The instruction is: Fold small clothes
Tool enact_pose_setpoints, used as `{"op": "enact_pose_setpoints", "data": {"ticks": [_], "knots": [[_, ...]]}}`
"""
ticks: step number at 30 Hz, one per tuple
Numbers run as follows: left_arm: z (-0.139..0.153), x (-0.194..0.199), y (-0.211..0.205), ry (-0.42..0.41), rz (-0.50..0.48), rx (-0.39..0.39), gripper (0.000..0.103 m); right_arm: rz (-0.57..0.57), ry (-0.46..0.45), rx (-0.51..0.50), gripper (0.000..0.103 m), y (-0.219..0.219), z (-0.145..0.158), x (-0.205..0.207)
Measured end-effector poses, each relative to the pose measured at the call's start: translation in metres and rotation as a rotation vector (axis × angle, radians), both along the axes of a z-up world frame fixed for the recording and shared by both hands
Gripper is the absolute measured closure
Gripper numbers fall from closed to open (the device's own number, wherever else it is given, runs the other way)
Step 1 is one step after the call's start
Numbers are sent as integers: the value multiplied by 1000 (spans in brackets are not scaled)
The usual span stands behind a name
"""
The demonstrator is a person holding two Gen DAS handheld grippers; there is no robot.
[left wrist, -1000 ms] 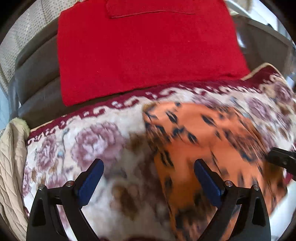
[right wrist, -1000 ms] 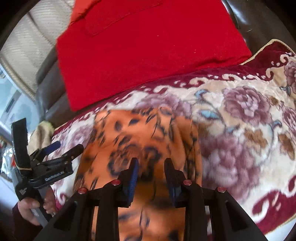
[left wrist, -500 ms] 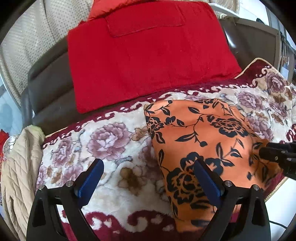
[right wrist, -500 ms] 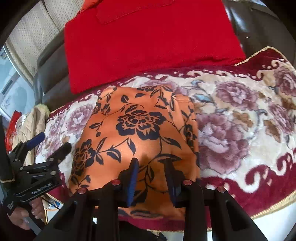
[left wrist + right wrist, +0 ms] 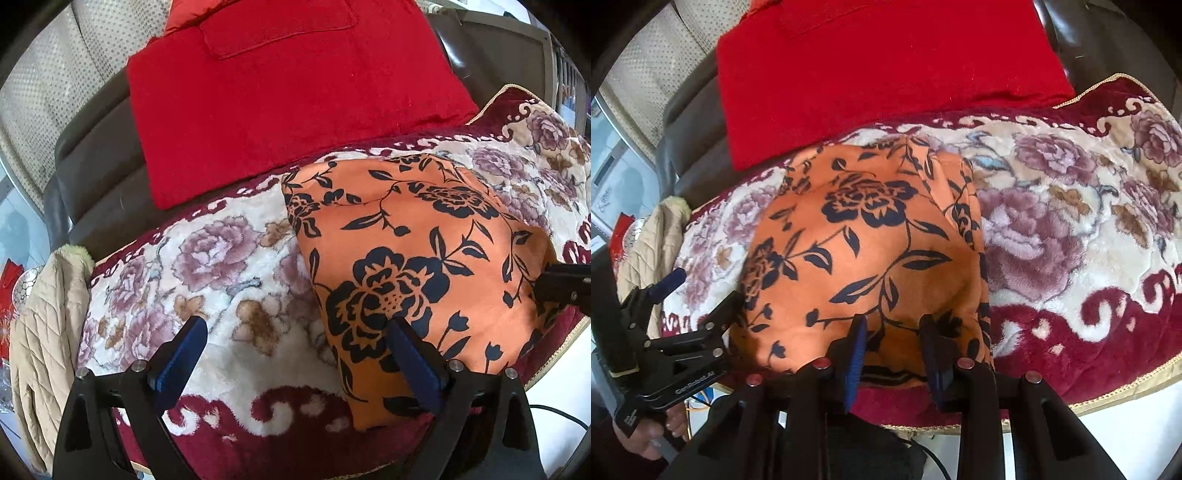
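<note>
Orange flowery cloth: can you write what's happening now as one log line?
orange flowery cloth: folded on floral blanket | left claw: open, empty | right claw: partly open above cloth's near edge

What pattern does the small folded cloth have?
Orange cloth with dark navy flowers and leaves, best in the right wrist view.

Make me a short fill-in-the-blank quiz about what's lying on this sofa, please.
1. The orange cloth is printed with dark ____.
2. It lies on a flowered ____ with a dark red border.
3. Behind it, a plain ____ cushion leans against the sofa back.
4. Nothing lies between the blue fingers of the left gripper; they stand wide ____.

Missing words: flowers; blanket; red; open
</note>
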State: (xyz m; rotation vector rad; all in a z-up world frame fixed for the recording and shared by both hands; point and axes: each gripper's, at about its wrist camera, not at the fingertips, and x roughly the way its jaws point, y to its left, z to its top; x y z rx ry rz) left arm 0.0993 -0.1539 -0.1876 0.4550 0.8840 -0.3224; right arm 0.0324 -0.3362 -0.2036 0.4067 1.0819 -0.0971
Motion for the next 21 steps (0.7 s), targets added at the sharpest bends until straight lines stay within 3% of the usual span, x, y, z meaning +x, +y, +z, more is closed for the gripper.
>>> {"op": "enact_pose_setpoints", "data": {"ticks": [4, 7, 13, 21], "knots": [[-13, 0, -4, 18, -10, 10, 5, 17, 71, -29, 70, 7, -22, 8], [-15, 2, -2, 24, -9, -8, 4, 12, 72, -56, 69, 11, -36, 13], [-5, 5, 8, 40, 2, -59, 5, 26, 95, -146, 69, 22, -19, 18], [22, -4, 21, 1, 11, -120, 5, 36, -15, -343, 69, 39, 22, 5]]}}
